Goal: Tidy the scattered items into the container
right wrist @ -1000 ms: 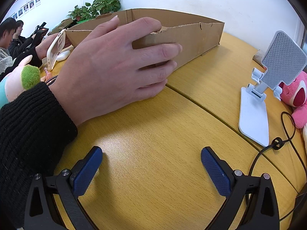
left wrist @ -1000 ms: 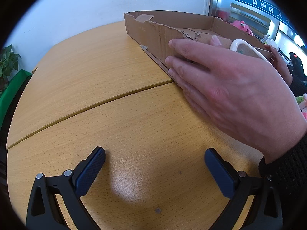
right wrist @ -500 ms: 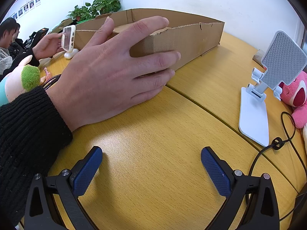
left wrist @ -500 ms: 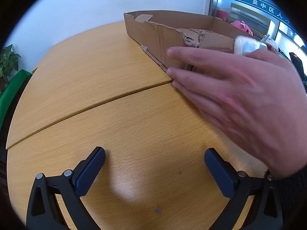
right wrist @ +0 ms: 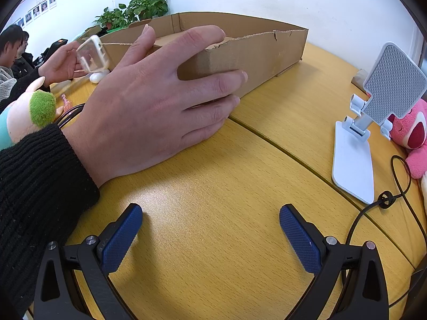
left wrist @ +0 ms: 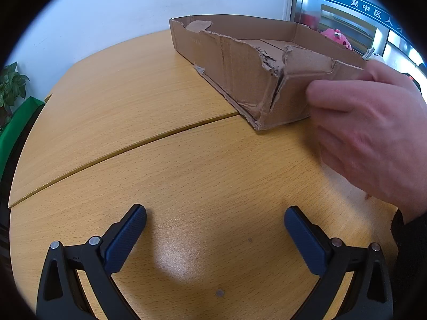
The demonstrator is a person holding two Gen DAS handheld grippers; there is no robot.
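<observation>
Holding both grippers, left (left wrist: 215,229) and right (right wrist: 210,226), low in frame, we are keeping their jaws wide apart, gripping nothing. A bare hand (right wrist: 149,101) is pressing the cardboard box (right wrist: 256,50) at frame centre.

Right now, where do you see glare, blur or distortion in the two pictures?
Left wrist view: a pale glare patch on the table between the open claw tips; the hand looks soft. Right wrist view: fisheye bends the cardboard box edges.

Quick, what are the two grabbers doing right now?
Left gripper: open, holding nothing.
Right gripper: open, holding nothing.
</observation>
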